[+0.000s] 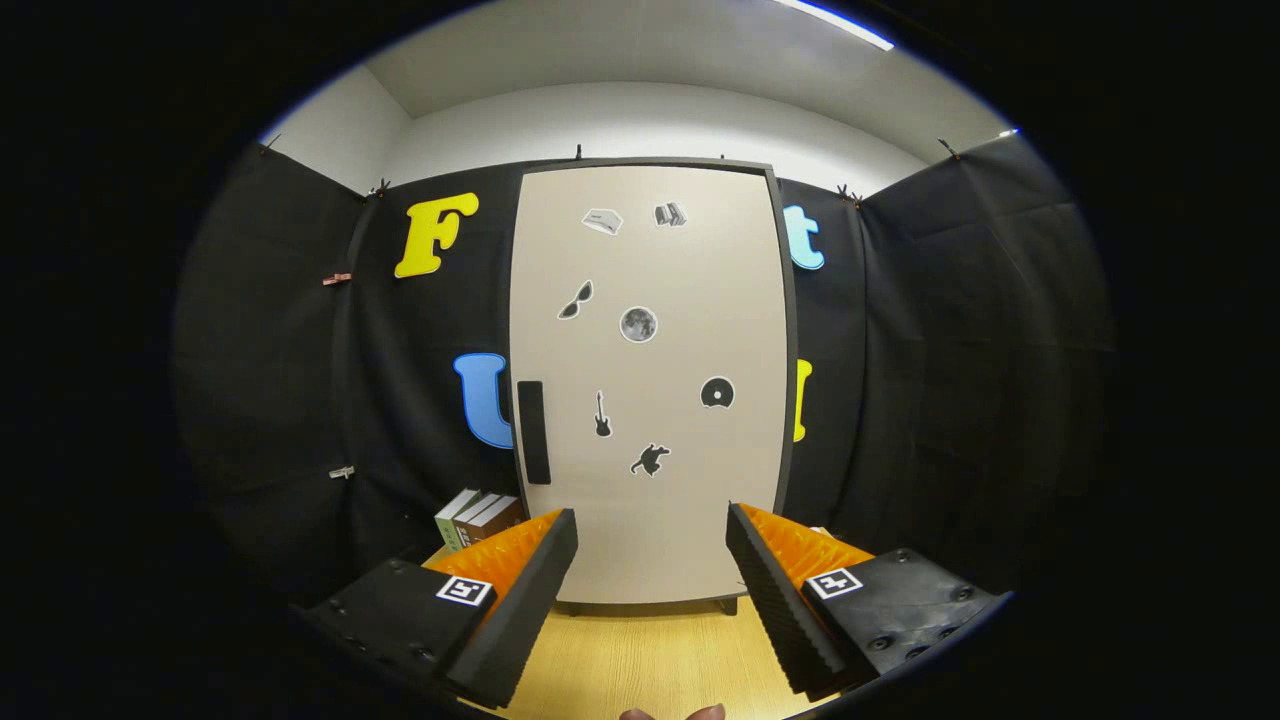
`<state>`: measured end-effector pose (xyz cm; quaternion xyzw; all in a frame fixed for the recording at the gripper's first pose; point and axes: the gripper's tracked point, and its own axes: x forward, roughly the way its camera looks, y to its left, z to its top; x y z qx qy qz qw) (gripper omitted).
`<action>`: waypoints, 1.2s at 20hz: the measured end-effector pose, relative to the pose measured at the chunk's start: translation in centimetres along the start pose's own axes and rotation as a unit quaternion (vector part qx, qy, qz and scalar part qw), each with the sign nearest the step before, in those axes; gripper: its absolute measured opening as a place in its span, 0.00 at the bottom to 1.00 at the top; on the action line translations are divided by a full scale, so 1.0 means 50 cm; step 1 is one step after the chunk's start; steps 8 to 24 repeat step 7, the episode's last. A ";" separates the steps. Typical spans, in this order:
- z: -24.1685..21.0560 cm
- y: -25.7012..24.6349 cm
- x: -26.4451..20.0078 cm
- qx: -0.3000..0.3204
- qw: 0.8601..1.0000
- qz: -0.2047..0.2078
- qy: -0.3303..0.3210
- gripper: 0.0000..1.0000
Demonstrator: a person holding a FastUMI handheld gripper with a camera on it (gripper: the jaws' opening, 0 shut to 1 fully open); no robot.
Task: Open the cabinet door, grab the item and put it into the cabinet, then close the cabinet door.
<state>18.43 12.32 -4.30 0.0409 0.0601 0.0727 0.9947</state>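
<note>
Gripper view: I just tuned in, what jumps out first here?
The tall pale cabinet door, shut and dotted with small stickers, stands straight ahead beyond the fingers, with a dark handle at its left edge. The tool is open and holds nothing, over the wooden table. A few books stand left of the cabinet.

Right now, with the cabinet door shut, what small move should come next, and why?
Probably move the hand-held gripper forward and left toward the dark handle. The cabinet door is closed, the handle sits at its left edge, and the fingers stand open, holding nothing, short of the door.
</note>
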 end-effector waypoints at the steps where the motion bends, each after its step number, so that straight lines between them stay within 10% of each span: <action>1: 0.000 -0.001 0.000 0.001 1.000 0.001 0.000 0.98; 24: 0.002 -0.005 0.003 0.001 1.000 0.000 -0.001 0.98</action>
